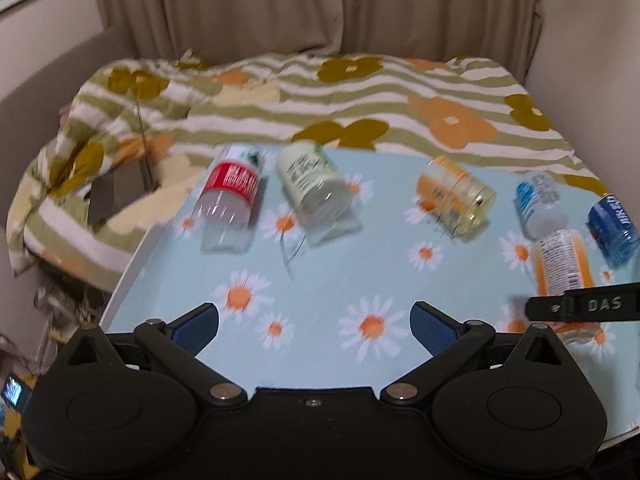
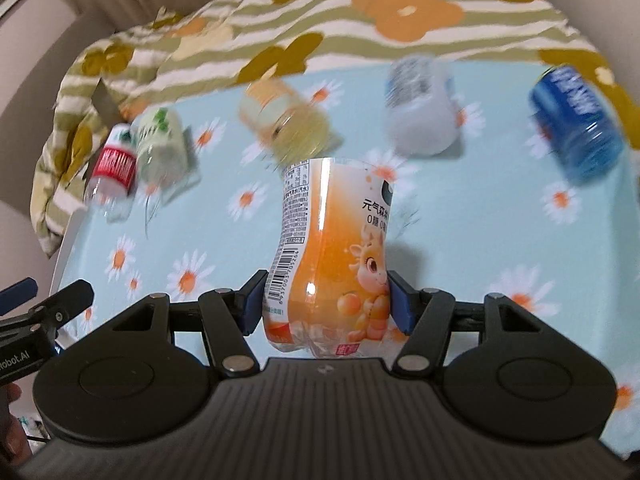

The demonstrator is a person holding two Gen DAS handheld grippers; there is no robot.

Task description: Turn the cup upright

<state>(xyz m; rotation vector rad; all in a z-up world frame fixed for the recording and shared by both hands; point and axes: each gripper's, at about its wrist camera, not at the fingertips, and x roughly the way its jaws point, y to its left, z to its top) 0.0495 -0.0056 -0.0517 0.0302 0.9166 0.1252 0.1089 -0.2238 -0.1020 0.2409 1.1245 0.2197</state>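
Note:
My right gripper (image 2: pixel 326 300) is shut on an orange-labelled cup made from a cut bottle (image 2: pixel 332 256), gripped near its lower end between the blue pads. The same cup (image 1: pixel 562 264) shows at the right of the left wrist view, with a right finger (image 1: pixel 580 306) across it. My left gripper (image 1: pixel 314 322) is open and empty above the front of the flowered table cloth (image 1: pixel 320 272). Several other cut-bottle cups lie on their sides along the back: red-labelled (image 1: pixel 230 196), pale green (image 1: pixel 316 184), yellow (image 1: pixel 456 194), white-blue (image 1: pixel 538 204) and dark blue (image 1: pixel 614 226).
The table's left edge (image 1: pixel 132 264) drops off beside a bed with a striped flower blanket (image 1: pixel 360 92). A grey flat object (image 1: pixel 116 196) lies on the blanket at the left. Curtains hang behind the bed.

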